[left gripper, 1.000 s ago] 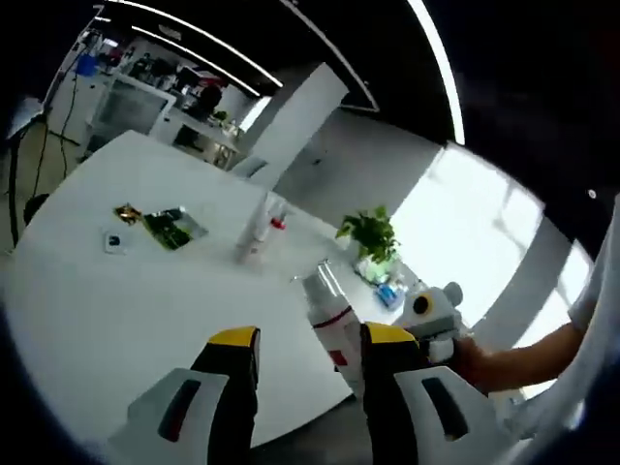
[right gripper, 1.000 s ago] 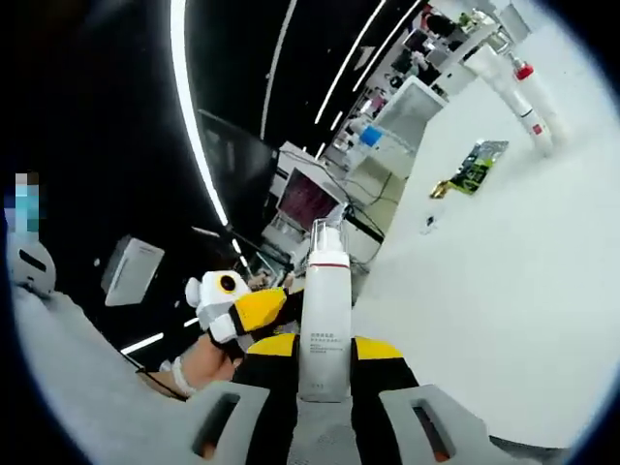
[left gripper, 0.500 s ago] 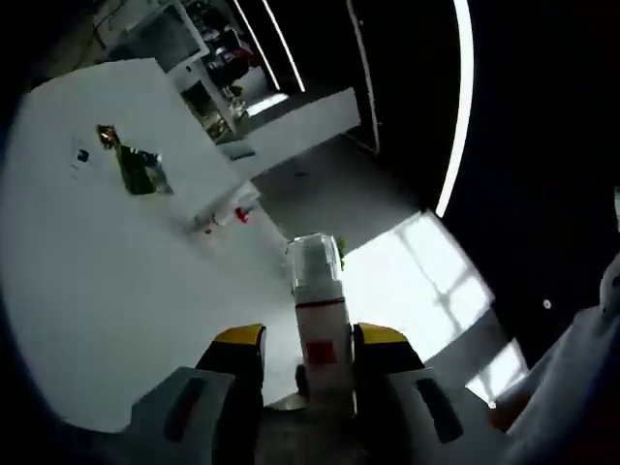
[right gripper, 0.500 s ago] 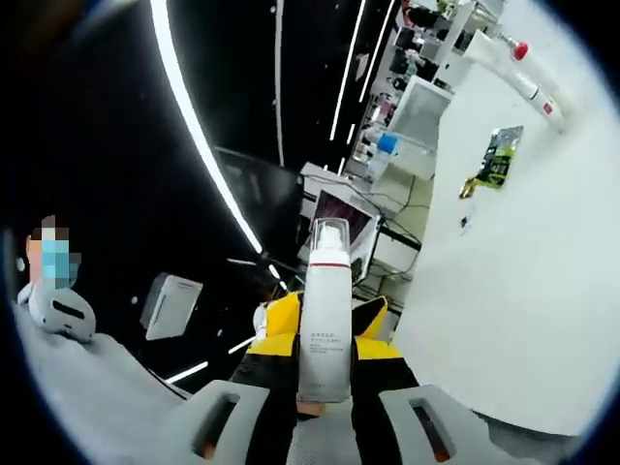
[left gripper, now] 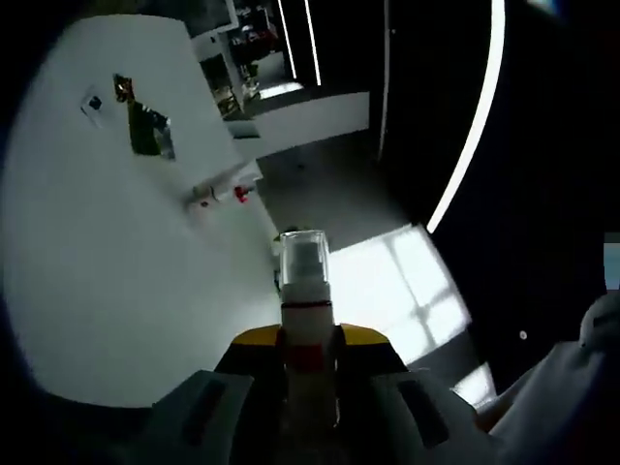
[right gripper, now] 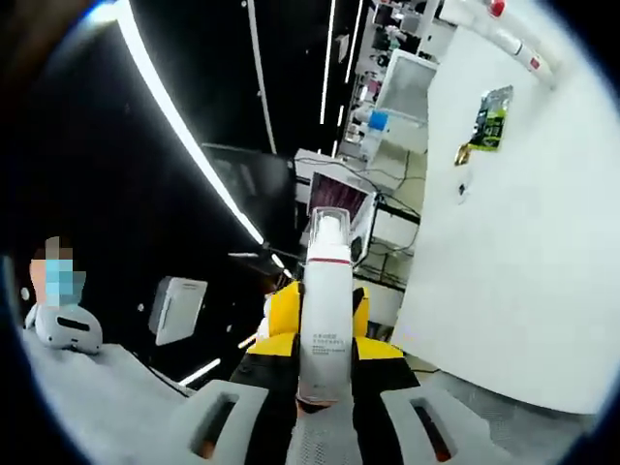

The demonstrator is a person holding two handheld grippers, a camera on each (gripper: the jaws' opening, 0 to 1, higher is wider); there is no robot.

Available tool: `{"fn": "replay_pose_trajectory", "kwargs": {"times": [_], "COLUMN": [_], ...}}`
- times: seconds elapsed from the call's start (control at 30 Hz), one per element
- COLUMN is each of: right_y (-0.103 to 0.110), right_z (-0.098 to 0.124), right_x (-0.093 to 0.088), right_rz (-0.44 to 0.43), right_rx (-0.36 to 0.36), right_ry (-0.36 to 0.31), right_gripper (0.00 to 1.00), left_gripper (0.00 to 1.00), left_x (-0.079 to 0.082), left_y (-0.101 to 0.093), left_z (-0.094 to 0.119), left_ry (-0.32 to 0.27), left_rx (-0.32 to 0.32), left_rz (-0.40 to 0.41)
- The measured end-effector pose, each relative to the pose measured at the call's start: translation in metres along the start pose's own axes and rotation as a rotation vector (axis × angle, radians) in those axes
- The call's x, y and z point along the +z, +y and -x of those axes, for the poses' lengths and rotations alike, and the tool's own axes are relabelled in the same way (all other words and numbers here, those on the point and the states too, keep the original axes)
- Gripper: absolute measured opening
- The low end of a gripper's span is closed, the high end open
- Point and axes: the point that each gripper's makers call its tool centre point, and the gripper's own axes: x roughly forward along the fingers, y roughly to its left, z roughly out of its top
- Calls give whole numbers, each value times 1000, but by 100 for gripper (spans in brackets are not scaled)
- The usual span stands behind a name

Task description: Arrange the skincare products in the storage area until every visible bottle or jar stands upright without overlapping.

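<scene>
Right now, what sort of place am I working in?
Probably an office or lab workroom. A large white table holds skincare bottles, a desk with a computer monitor stands behind, and long strip lights run across a dark ceiling. Both grippers are shut on one pump bottle.

**Both tongs clamped together on one bottle**

Left tongs [left gripper: 308, 341] grip the pump bottle [left gripper: 305, 320] between yellow-tipped jaws. Right tongs [right gripper: 324, 351] pinch the same bottle [right gripper: 325, 310] from the opposite side, held off the table, with the left tongs' yellow tips just behind.
</scene>
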Motion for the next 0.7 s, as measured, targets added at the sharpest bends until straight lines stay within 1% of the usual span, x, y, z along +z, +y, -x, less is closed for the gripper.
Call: {"fn": "replay_pose_trajectory", "kwargs": {"times": [0.03,0.07,0.1,0.13,0.2,0.27,0.3,0.33,0.37,0.43,0.5,0.53,0.6,0.67,0.7], "right_y": [0,-1,-4,-5,-9,-18,-20,-22,-22,-19,-20,-20,-28,-32,-33], "right_z": [-1,-1,-2,-2,-3,-4,-6,-7,-8,-13,-17,-21,-22,-23,-22], "right_x": [-2,-3,-1,-1,-4,-7,-6,-7,-9,-10,-9,-12,-17,-18,-19], "right_rz": [25,28,67,85,168,258,323,353,399,467,499,509,552,612,617], "right_rx": [-14,-34,-66,-74,-126,-210,-244,-261,-285,-303,-325,-329,-367,-406,-418], "right_ry": [19,27,27,28,72,122,136,150,175,195,195,205,246,261,265], "right_gripper": [14,14,15,15,17,26,30,32,32,28,29,30,30,23,22], "left_gripper": [17,17,17,17,17,17,17,17,17,17,17,17,17,17,17], "left_x": [0,1,4,5,7,10,13,14,17,17,14,12,7,3,4], "left_y": [2,2,7,8,12,13,14,15,18,19,17,17,16,17,18], "left_z": [1,2,3,3,5,5,6,6,7,7,4,3,0,-1,-1], "left_ry": [2,-3,-22,-27,-36,-48,-66,-75,-85,-83,-70,-66,-38,-20,-25], "left_rx": [9,17,41,51,82,98,114,124,144,160,167,168,158,170,184], "left_rz": [-6,-6,-28,-38,-63,-66,-70,-71,-95,-130,-158,-163,-163,-195,-213]}}
